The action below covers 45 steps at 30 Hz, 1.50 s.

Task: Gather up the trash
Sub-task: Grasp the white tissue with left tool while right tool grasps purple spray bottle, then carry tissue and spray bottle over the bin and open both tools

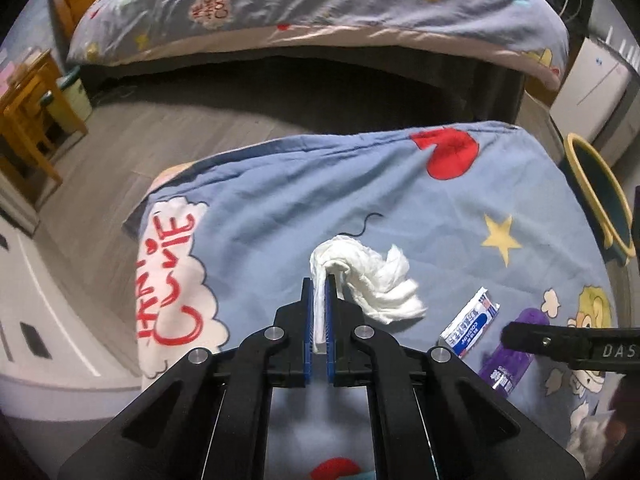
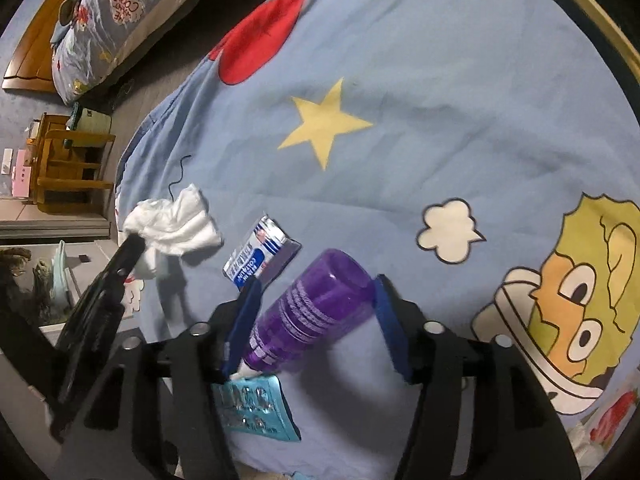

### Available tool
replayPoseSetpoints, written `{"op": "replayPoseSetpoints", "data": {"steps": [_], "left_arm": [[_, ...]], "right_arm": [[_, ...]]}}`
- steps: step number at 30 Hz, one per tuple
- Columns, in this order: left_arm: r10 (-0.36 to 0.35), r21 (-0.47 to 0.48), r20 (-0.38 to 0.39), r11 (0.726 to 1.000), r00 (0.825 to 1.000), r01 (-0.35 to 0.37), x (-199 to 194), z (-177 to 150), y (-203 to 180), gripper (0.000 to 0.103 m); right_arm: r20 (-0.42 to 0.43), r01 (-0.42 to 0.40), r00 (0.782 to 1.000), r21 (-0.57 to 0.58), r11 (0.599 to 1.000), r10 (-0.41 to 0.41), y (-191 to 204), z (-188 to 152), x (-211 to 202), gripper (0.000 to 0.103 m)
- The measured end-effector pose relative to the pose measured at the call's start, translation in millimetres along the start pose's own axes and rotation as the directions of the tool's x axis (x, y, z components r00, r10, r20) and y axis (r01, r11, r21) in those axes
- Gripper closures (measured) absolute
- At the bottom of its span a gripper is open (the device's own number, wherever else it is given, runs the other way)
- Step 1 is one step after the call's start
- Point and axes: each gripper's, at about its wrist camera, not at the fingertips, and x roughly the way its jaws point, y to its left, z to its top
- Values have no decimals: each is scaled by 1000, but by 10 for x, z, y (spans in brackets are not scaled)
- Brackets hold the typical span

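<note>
On the blue cartoon bedsheet point(image 1: 320, 200) lies a crumpled white tissue point(image 1: 376, 280); my left gripper point(image 1: 319, 280) is shut on its left end, a strip of it pinched between the blue pads. In the right wrist view a purple plastic bottle point(image 2: 316, 304) lies slanted on the sheet between the fingers of my right gripper point(image 2: 316, 282), which stands open around it. A white and blue sachet point(image 2: 260, 256) lies between the tissue point(image 2: 176, 224) and the bottle. A teal blister pack point(image 2: 256, 408) lies under the right gripper's left finger.
A dark bin with a yellow rim point(image 1: 600, 196) stands at the sheet's right edge. Beyond a strip of grey floor is a bed point(image 1: 320, 8) with matching cover. A wooden chair point(image 1: 28, 120) stands far left, a white appliance point(image 1: 592, 84) far right.
</note>
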Motion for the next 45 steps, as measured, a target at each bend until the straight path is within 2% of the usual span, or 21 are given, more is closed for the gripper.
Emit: {"op": "replayPoseSetpoints", "data": {"steps": [2,3,4,8,14,18,23,25,28,34,41,45], "left_arm": [[-3,-1,5,1000,1000,3,-36,-5,9,97],[-1,3,8,1000,1000,1,-50,-18,19,97],[-1,4,10,1000,1000,1,-64,-36,51,97],[-11,-4,27,1000,1000,11,-110,-16,53,97],[-33,23,82,999,996,32,-342,-4,14,97],[-32,70,133,997,991,22,-511,16,-77,97],[-51,76,169,996,984,38,-641,59,-155,97],[-57,85,180,996,982,43,-668,74,-189,97],[-64,97,199,994,978,46,-719,101,-267,97],[-72,120,217,992,974,47,-773,148,-428,97],[-105,168,244,984,964,64,-848,227,-734,97],[-127,195,249,978,960,79,-860,261,-936,97]], "right_arm": [[17,61,998,-79,995,-60,101,-7,17,42],[32,101,995,-116,988,-98,139,-12,17,53],[39,107,994,-123,987,-103,148,-9,13,55],[68,105,993,-124,987,-97,153,4,-67,60],[194,185,968,-135,974,-157,72,45,-385,63],[289,230,944,-220,948,-162,206,-12,-643,66],[378,284,913,-307,908,-157,418,-101,-896,68],[428,337,888,-351,874,-171,519,-114,-985,68],[475,375,863,-371,849,-174,607,-92,-1074,69],[507,362,849,-349,865,-151,447,1,-1321,69],[521,314,846,-323,893,-109,237,123,-1593,70],[547,316,831,-313,895,-102,99,198,-1754,70]]}}
